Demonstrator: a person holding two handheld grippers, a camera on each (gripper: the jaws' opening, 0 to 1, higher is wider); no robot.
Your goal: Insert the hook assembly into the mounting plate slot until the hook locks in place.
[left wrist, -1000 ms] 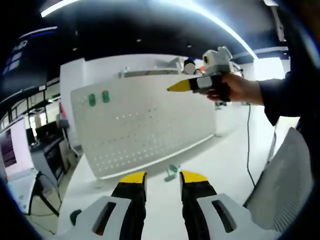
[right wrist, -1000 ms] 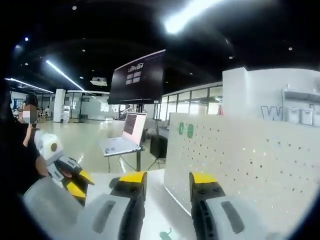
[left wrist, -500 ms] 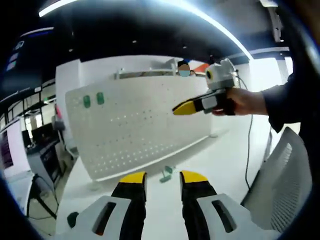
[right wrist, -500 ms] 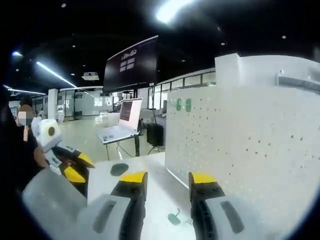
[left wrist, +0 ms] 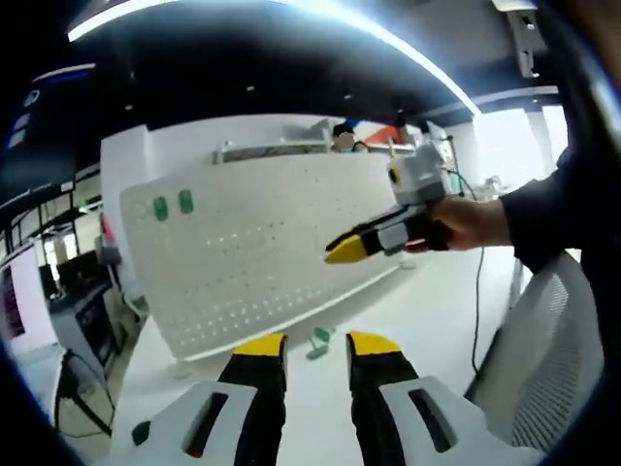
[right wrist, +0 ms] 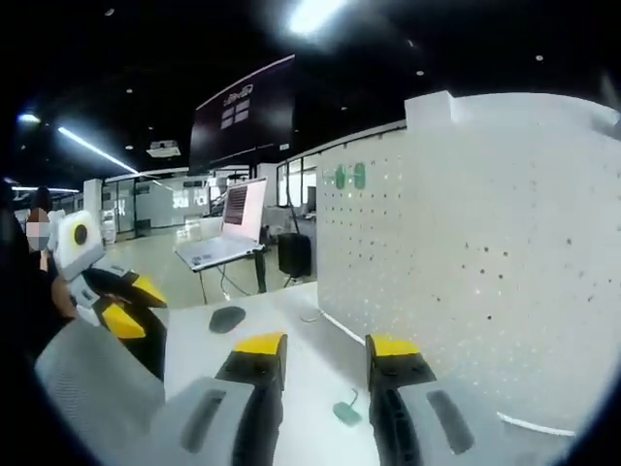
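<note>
A white pegboard mounting plate (left wrist: 262, 257) stands upright on the white table (left wrist: 427, 320); it also fills the right side of the right gripper view (right wrist: 485, 252). Two green hooks (left wrist: 172, 205) hang near its upper left corner (right wrist: 348, 177). A loose green hook assembly (left wrist: 318, 341) lies on the table just past my left gripper (left wrist: 316, 346), which is open and holds nothing. The same hook (right wrist: 346, 413) lies between the jaws of my right gripper (right wrist: 326, 348), also open and empty. A hand holds the right gripper (left wrist: 342, 251) in front of the plate. The left gripper (right wrist: 131, 303) shows at the left.
A grey mesh chair (left wrist: 553, 359) stands at the table's near edge. A dark round object (right wrist: 226, 318) rests on the table. Behind it are a laptop (right wrist: 228, 228) on a stand and a large dark screen (right wrist: 243, 116). A cable (left wrist: 478, 282) hangs behind the hand.
The right gripper has come down and forward in front of the plate. Both views have shifted closer to the plate. The loose hook still lies on the table.
</note>
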